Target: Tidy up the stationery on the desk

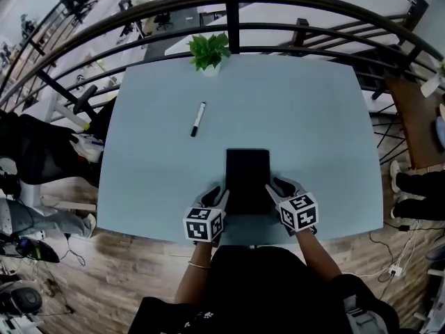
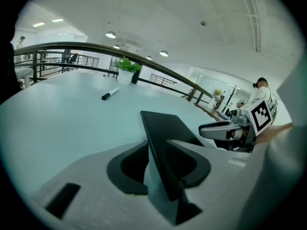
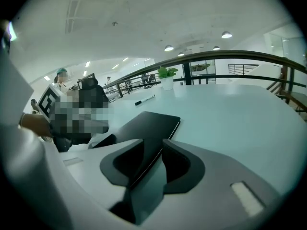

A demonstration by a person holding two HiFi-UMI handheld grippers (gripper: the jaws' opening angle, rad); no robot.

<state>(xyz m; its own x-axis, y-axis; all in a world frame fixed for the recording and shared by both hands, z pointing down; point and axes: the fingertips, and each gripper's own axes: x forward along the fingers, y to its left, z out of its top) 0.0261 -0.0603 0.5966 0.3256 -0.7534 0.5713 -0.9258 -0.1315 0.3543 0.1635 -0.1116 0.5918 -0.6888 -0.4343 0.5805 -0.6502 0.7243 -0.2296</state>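
Observation:
A black notebook lies flat near the front edge of the pale blue desk. My left gripper stands at its left edge and my right gripper at its right edge. In the left gripper view the notebook runs edge-on between the jaws of the left gripper, with a gap showing beside it. The right gripper likewise straddles the edge of the notebook, its pads apart from it. A black-and-white marker lies farther back on the left.
A small potted plant stands at the desk's far edge, against a dark curved railing. The desk's front edge runs just behind both grippers. A chair and bags sit off the desk's left side.

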